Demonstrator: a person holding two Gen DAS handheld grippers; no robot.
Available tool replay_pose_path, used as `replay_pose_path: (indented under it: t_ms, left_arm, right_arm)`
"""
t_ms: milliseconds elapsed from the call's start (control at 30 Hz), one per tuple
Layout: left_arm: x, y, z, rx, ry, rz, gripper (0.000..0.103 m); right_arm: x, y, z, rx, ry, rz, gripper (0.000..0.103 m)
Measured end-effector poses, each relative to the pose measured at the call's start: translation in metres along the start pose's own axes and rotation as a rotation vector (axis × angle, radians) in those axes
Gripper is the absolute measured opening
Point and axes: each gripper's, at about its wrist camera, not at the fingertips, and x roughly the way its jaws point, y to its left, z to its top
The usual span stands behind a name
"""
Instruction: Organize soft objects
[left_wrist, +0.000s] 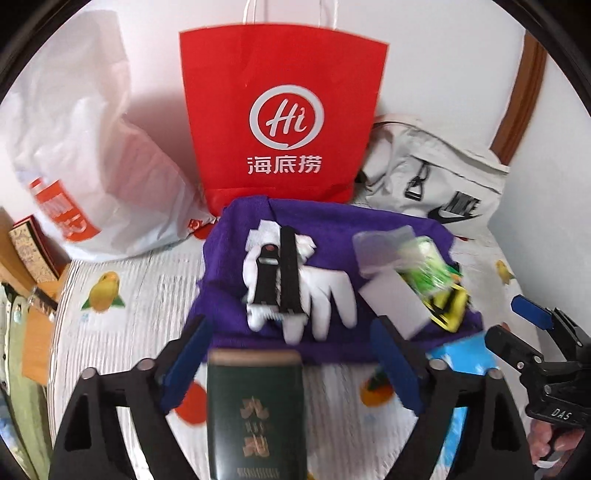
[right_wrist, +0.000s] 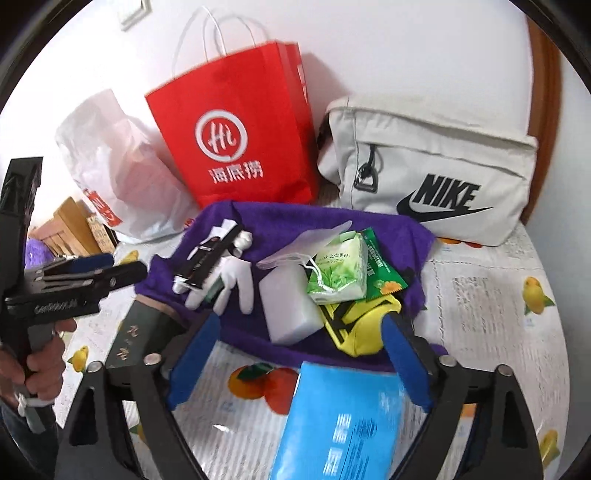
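A purple cloth (left_wrist: 325, 229) (right_wrist: 295, 221) lies on the bed with a pile on it: white gloves (left_wrist: 328, 291) (right_wrist: 236, 273) under a black strap (left_wrist: 286, 273) (right_wrist: 207, 258), a white block (left_wrist: 395, 299) (right_wrist: 291, 306), a green tissue pack (left_wrist: 424, 269) (right_wrist: 340, 269) and a yellow pouch (left_wrist: 448, 306) (right_wrist: 365, 325). My left gripper (left_wrist: 291, 358) is open, with a dark green box (left_wrist: 256, 413) (right_wrist: 140, 332) between its fingers. My right gripper (right_wrist: 299, 354) is open above a blue pack (right_wrist: 340, 421) (left_wrist: 465, 354).
A red paper bag (left_wrist: 284, 122) (right_wrist: 240, 140) stands against the wall, a white plastic bag (left_wrist: 85, 147) (right_wrist: 118, 166) to its left, a grey Nike bag (left_wrist: 443, 184) (right_wrist: 436, 162) to its right. The sheet (left_wrist: 122, 280) has a fruit print. Wooden furniture (left_wrist: 29, 258) is at the left.
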Motion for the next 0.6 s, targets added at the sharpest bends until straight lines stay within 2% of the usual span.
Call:
replay_pose_path:
  t_ms: [67,267,433,600]
  left_arm:
    - [-0.018,-0.003,-0.013,0.0,-0.01,-0.007,0.097]
    - [-0.072,-0.016,-0.053,0.002,-0.057,-0.001,0.098]
    - [-0.116,-0.021,-0.091,0.006,-0.112,0.056,0.098]
    - [-0.149,-0.026,-0.126,-0.013,-0.148,0.043,0.098]
  right_arm:
    - [-0.015,0.005,-0.008,0.002,-0.013,-0.008,0.097]
    - [-0.053,0.015,-0.035,0.032,-0.011,0.02,0.101]
    - [-0.09,0.024,-0.07,0.034,-0.024,-0.012,0.102]
    - [-0.124,0.033,-0.105,0.017,-0.038,-0.055,0.102]
